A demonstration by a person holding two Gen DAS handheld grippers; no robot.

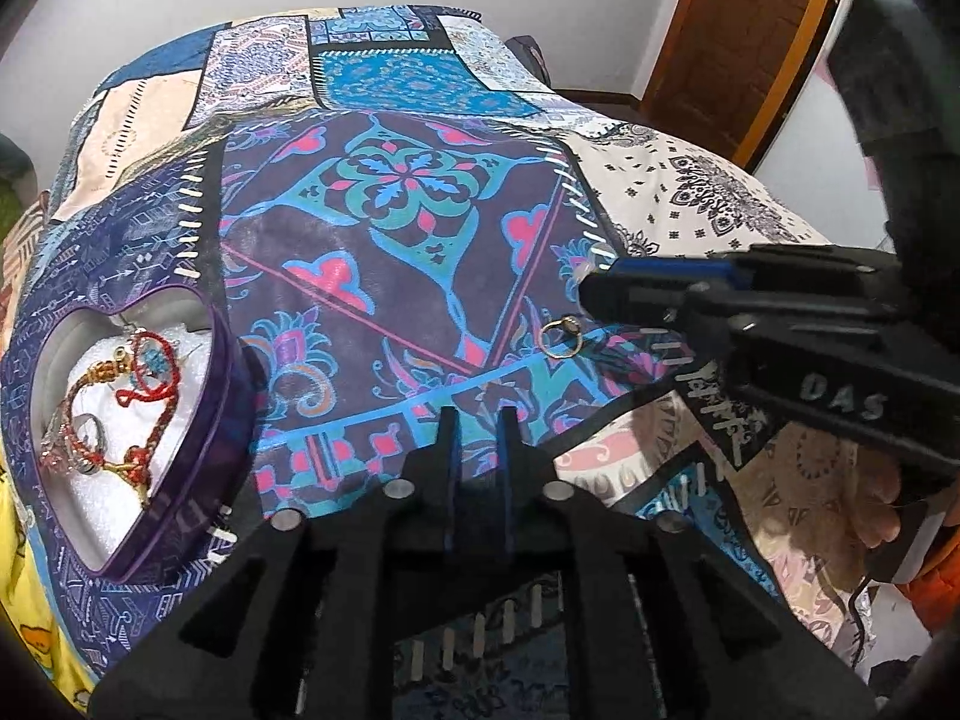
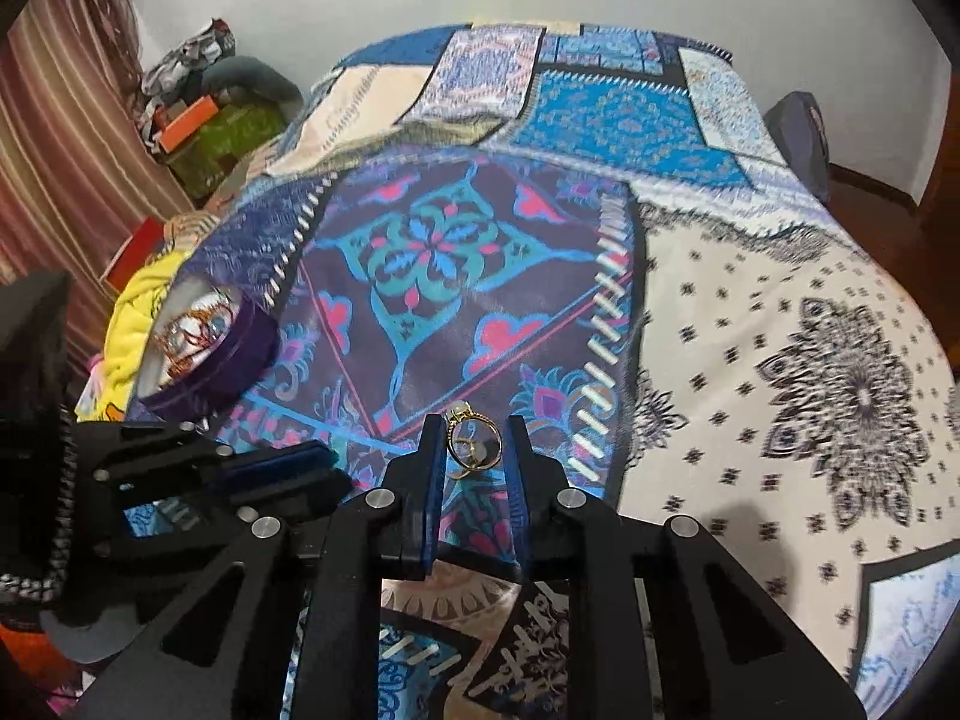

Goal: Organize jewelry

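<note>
A gold ring [image 2: 474, 438] with a pale stone lies on the patchwork bedspread, between the tips of my right gripper [image 2: 476, 429], which is open around it without touching. The ring also shows in the left wrist view [image 1: 561, 337], just under the right gripper [image 1: 591, 288]. A purple heart-shaped box [image 1: 198, 438] with white lining holds red and gold bracelets [image 1: 138, 384] and a ring; it sits at the left and shows in the right wrist view [image 2: 240, 354]. My left gripper [image 1: 478, 420] is empty with a narrow gap, low over the bedspread near the box.
The patchwork bedspread [image 1: 396, 228] covers the whole bed. A yellow cloth [image 2: 135, 312] lies beyond the box at the bed's left edge. Boxes and bags [image 2: 204, 120] are piled by the striped curtain. A wooden door [image 1: 738, 30] stands at the far right.
</note>
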